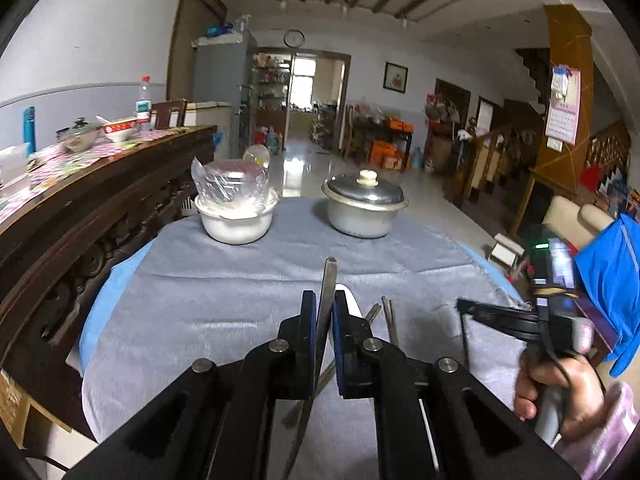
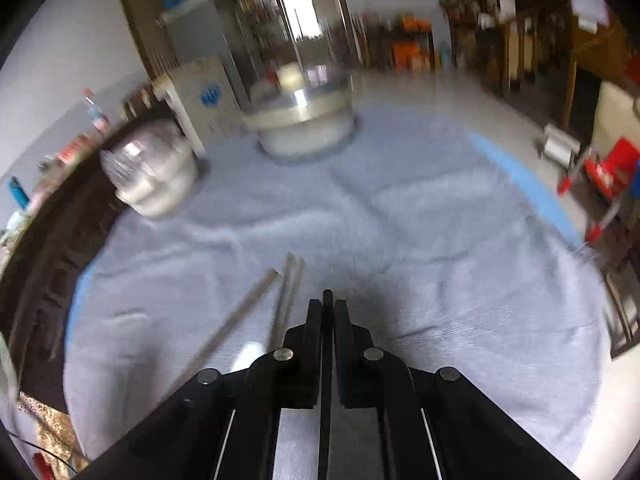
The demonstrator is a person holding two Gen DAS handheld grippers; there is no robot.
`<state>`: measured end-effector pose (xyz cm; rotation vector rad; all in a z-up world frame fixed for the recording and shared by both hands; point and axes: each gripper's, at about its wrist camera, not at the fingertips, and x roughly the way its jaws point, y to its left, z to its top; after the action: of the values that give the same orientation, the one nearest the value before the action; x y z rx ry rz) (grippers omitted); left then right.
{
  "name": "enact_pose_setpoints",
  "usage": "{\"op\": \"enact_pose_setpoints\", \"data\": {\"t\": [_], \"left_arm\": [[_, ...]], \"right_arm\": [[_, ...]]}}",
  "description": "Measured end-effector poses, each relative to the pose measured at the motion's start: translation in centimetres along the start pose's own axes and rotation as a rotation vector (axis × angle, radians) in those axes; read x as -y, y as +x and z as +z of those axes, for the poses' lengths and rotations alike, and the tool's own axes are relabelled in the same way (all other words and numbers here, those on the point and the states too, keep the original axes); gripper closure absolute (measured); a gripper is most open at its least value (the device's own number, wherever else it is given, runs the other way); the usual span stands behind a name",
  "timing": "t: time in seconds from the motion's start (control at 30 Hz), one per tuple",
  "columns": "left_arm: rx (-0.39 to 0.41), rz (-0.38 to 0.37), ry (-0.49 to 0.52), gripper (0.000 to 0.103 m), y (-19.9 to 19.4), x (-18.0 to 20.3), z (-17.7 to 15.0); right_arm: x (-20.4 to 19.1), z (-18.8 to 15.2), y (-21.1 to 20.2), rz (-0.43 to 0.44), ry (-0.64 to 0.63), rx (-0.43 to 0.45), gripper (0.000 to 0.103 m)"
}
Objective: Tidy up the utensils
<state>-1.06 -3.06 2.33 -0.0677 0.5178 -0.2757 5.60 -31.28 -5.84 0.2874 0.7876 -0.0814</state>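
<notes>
My left gripper (image 1: 324, 300) is shut on a flat metal utensil handle (image 1: 327, 292) that stands up between the pads, above the grey cloth (image 1: 224, 288). Several metal chopsticks (image 1: 386, 314) and a white spoon (image 1: 350, 300) lie on the cloth just behind it. My right gripper (image 1: 464, 304) shows at the right, held by a hand. In the right wrist view the right gripper (image 2: 328, 304) is shut on a thin dark flat handle (image 2: 327, 336). Chopsticks (image 2: 288, 292) lie on the cloth to its left, with the white spoon (image 2: 248, 354) near them.
A white bowl with a plastic-wrapped dish (image 1: 236, 208) stands far left on the round table, a lidded metal pot (image 1: 364, 204) far right. A dark carved wooden sideboard (image 1: 80, 216) runs along the left. The table edge (image 2: 520, 176) drops to the floor at the right.
</notes>
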Motion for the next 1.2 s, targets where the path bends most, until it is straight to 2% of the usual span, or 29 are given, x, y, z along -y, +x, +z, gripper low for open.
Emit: {"op": "enact_pose_setpoints", "data": {"t": [0.13,0.23,0.37,0.43,0.5,0.57,0.67,0.77,0.87,1.0,1.2], "left_arm": [[0.035,-0.001,-0.055,0.094,-2.2,0.2,-0.8],[0.071,0.018,-0.065,0.093,-3.3,0.7,-1.7],[0.124,0.026,-0.057,0.093,-4.3,1.6,-2.9],[0.114,0.046,-0.031,0.093,-4.2,1.5,-3.1],[0.095,0.046,-0.045,0.093,-4.4,0.3,-3.3],[0.055,0.095,-0.084,0.093,-4.1,-2.2,-3.4],[-0.034,0.142,-0.218,0.093,-3.1,-7.7,-4.0],[-0.12,0.205,-0.269,0.093,-1.7,-10.9,-4.9],[-0.192,0.204,-0.287,0.092,-0.2,-12.2,-5.6],[-0.253,0.181,-0.313,0.066,2.3,-13.0,-5.8],[-0.329,0.22,-0.394,0.065,4.3,-15.7,-6.6]], "right_arm": [[-0.3,-1.9,-7.7,0.057,0.0,0.2,0.097],[0.4,-3.7,-13.0,0.119,0.055,0.353,0.097],[0.1,-5.2,-17.8,0.116,0.069,0.507,0.097],[-0.1,-5.6,-19.0,0.105,0.065,0.532,0.097],[-0.4,-5.7,-20.3,0.092,0.056,0.567,0.097],[-0.6,-5.8,-21.2,0.085,0.047,0.592,0.097],[-0.5,-6.2,-22.4,0.088,0.045,0.612,0.097],[-0.1,-6.7,-22.8,0.096,0.055,0.612,0.097],[-0.2,-6.9,-22.6,0.104,0.054,0.609,0.097],[0.1,-7.2,-22.3,0.113,0.057,0.6,0.097],[2.3,-7.3,-22.1,0.116,0.109,0.596,0.097]]}}
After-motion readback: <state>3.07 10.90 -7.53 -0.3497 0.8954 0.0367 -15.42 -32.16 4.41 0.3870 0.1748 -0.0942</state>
